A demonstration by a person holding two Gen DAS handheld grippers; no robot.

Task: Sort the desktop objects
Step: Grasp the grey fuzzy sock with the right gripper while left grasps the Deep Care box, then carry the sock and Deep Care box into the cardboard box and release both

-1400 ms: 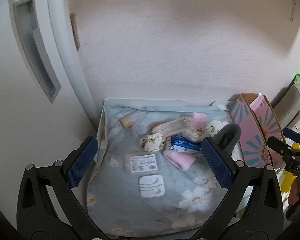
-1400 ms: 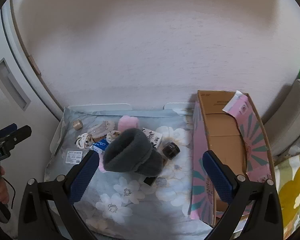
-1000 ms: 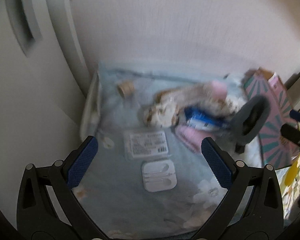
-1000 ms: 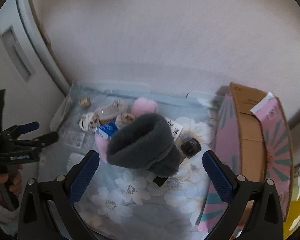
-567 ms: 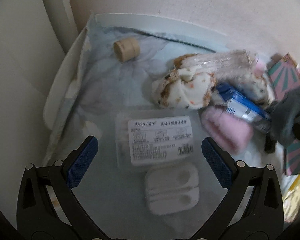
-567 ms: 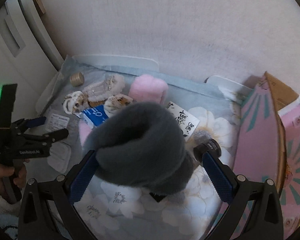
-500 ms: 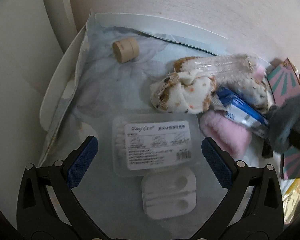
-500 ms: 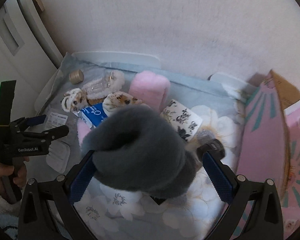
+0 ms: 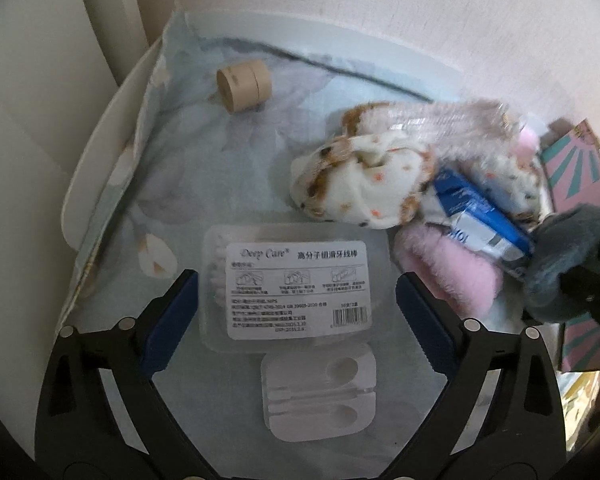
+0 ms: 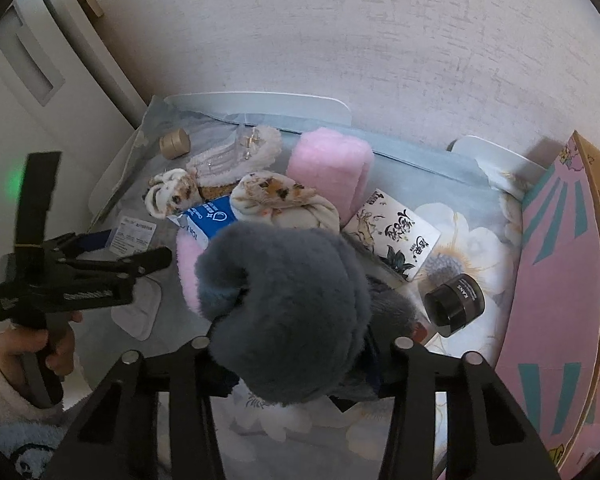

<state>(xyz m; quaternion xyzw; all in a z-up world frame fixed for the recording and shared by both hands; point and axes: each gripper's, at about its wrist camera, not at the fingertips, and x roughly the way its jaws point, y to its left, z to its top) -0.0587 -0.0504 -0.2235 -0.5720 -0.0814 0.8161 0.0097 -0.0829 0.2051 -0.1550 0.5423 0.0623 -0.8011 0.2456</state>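
Observation:
My left gripper (image 9: 296, 312) is open, its blue pads on either side of a clear floss-pick box (image 9: 296, 288) with a white label. A white moulded case (image 9: 320, 390) lies just below the box. My right gripper (image 10: 296, 364) is shut on a grey fuzzy sock (image 10: 288, 312), which hides its pads. The sock also shows at the right edge of the left wrist view (image 9: 568, 260). A blue packet (image 10: 208, 220), a spotted cloth bundle (image 10: 284, 200), a pink fuzzy sock (image 10: 332, 164), a tan round jar (image 9: 244, 86) and a black jar (image 10: 456, 300) lie on the floral cloth (image 9: 180, 168).
A pink cardboard box (image 10: 556, 280) stands open at the right of the table. A printed card (image 10: 396, 234) lies beside the black jar. A wall runs close behind the table, and a white door panel (image 10: 28, 64) stands at the left.
My left gripper has dropped down and forward until it straddles the floss-pick box. My right gripper has moved in over the grey sock and shut on it.

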